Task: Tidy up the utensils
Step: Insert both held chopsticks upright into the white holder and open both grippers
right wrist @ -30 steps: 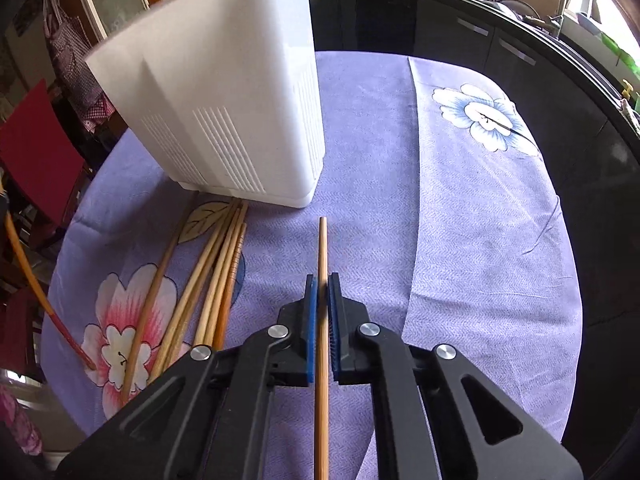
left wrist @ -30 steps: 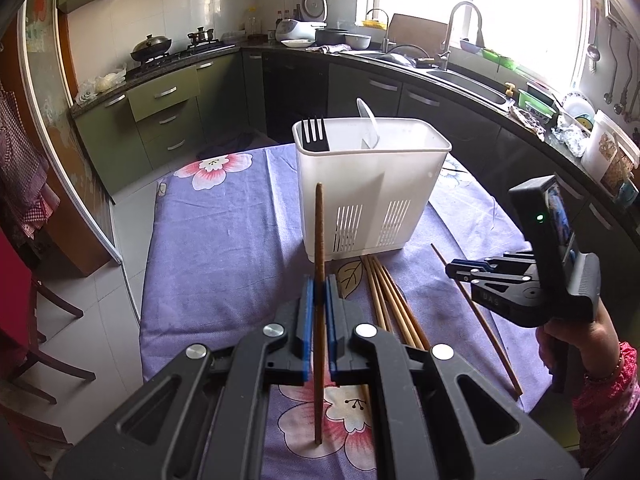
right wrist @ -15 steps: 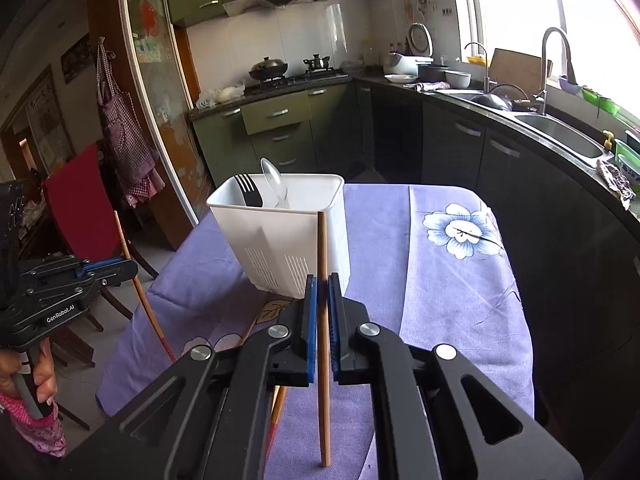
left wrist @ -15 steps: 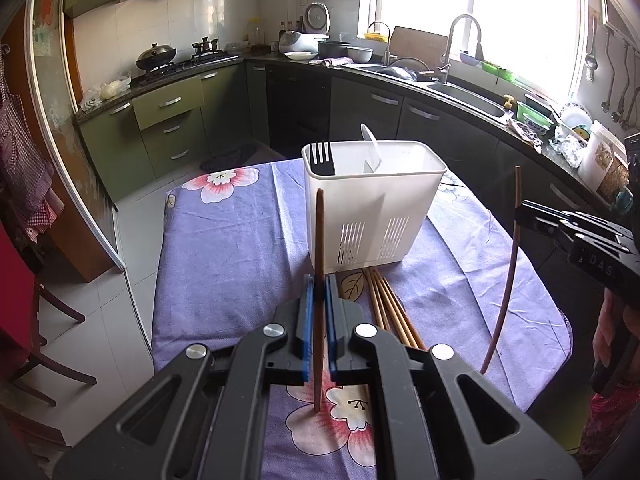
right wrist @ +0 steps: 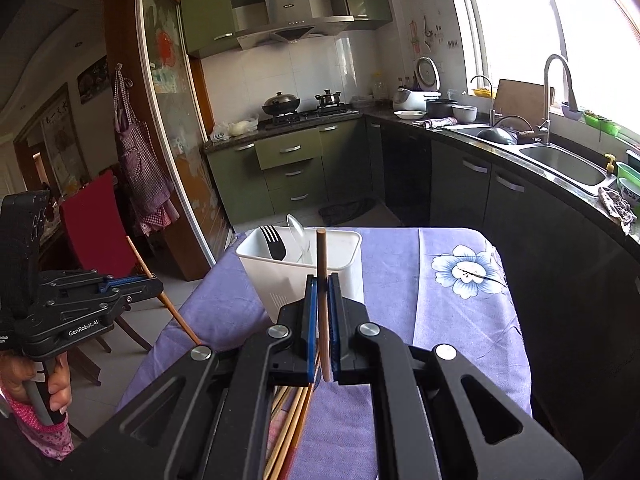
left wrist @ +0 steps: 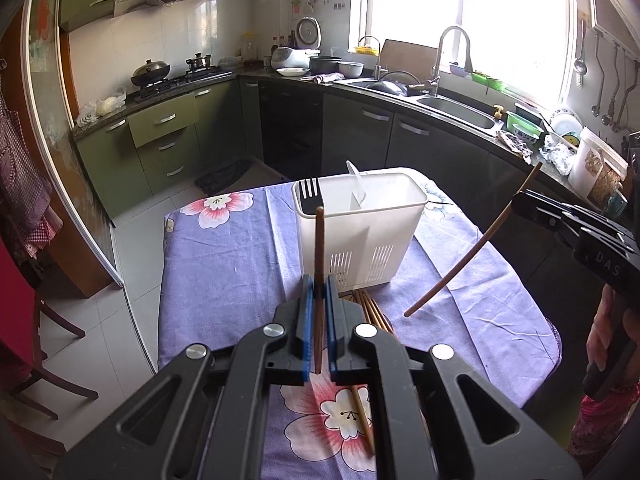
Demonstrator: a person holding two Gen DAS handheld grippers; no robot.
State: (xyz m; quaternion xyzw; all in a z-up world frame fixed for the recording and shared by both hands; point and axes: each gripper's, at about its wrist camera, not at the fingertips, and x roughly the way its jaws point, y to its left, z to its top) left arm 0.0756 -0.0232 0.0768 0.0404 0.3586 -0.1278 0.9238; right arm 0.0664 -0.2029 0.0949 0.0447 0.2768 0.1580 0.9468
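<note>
My left gripper point(left wrist: 316, 292) is shut on a brown chopstick point(left wrist: 319, 256) and holds it upright above the table, in front of the white utensil caddy point(left wrist: 360, 236). My right gripper point(right wrist: 322, 292) is shut on another chopstick point(right wrist: 322, 280), held above the table near the caddy point(right wrist: 300, 272). In the left wrist view that chopstick point(left wrist: 472, 248) slants down from the right gripper point(left wrist: 524, 204). In the right wrist view the left gripper point(right wrist: 156, 288) is at the left with its chopstick point(right wrist: 176, 316). A black fork point(left wrist: 309, 196) and a white spoon point(left wrist: 356, 180) stand in the caddy. Several chopsticks point(left wrist: 372, 312) lie on the cloth before it.
The table carries a purple flowered cloth point(left wrist: 224, 264). A red chair point(right wrist: 96, 220) stands to the left of the table. Dark cabinets and a sink counter point(left wrist: 448, 108) run behind and to the right. A tiled floor point(left wrist: 120, 300) lies left of the table.
Both grippers have risen higher above the table with their chopsticks. The right gripper's chopstick has tilted from near upright to a slant towards the caddy.
</note>
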